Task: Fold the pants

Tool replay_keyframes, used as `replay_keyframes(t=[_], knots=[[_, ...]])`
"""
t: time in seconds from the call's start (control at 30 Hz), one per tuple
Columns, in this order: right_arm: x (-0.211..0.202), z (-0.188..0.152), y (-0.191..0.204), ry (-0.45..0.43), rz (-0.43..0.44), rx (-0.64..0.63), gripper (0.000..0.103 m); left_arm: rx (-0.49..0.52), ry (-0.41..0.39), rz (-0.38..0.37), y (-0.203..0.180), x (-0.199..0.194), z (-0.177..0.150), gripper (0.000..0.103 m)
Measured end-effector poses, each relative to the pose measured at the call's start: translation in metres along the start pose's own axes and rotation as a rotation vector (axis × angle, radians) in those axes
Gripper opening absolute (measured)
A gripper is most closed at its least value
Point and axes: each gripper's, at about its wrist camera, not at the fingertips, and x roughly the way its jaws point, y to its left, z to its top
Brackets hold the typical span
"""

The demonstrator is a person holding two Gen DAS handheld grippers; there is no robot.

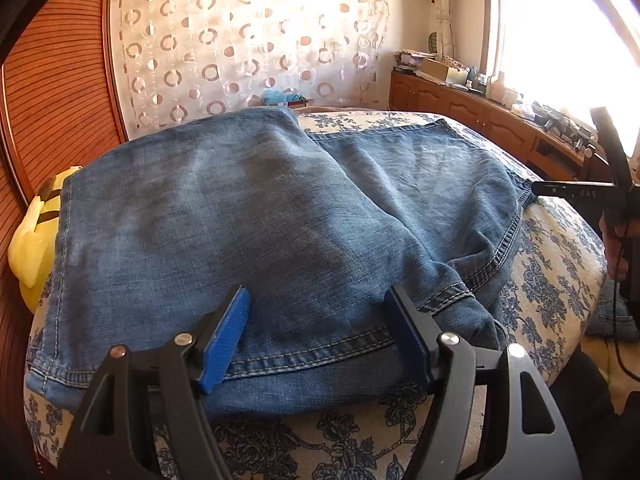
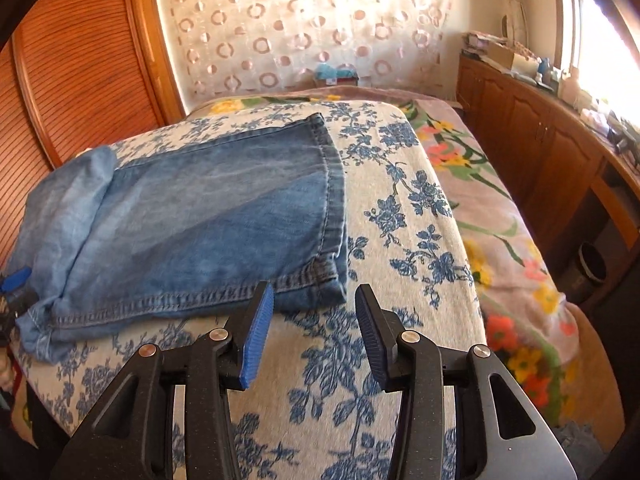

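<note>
Blue jeans lie folded on the bed's blue-flowered cover. My left gripper is open over their near seam, one blue pad on either side of the denim and neither pressing it. In the right wrist view the jeans show a stitched hem on their right side. My right gripper hangs open just in front of the near hem corner, holding nothing. Its black fingers appear at the right of the left wrist view, beside the jeans' edge. One of the left gripper's pads peeks in at far left.
A yellow soft object lies at the bed's left edge by a slatted wooden door. Wooden cabinets with clutter on top run along the right under a bright window. A pink flowered blanket covers the right side, with a dark bin beyond.
</note>
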Motion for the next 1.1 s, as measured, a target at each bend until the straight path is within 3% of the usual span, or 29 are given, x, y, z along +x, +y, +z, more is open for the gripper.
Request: replay_keyframes(t=[0.43,0.53,0.6,0.87,1.1], knots=[[0.016,0.007,0.007,0.035,-0.037,-0.047,0.042,-0.004,-0.020,0.004,0.000,-0.002,-0.004,0.072],[0.015,0.005,0.009,0.032,-0.023,-0.058,0.031,-0.005,-0.017,0.003,0.000,-0.002,-0.004,0.072],[0.013,0.005,0.010,0.034,0.005,-0.063,0.017,-0.008,-0.013,0.002,-0.001,-0.002,-0.003,0.072],[-0.016,0.006,-0.010,-0.049,0.032,0.001,0.011,-0.022,-0.003,-0.015,0.001,-0.007,0.002,0.072],[-0.041,-0.004,-0.016,-0.065,0.037,-0.012,0.010,-0.011,-0.017,-0.029,-0.004,-0.016,0.006,0.072]])
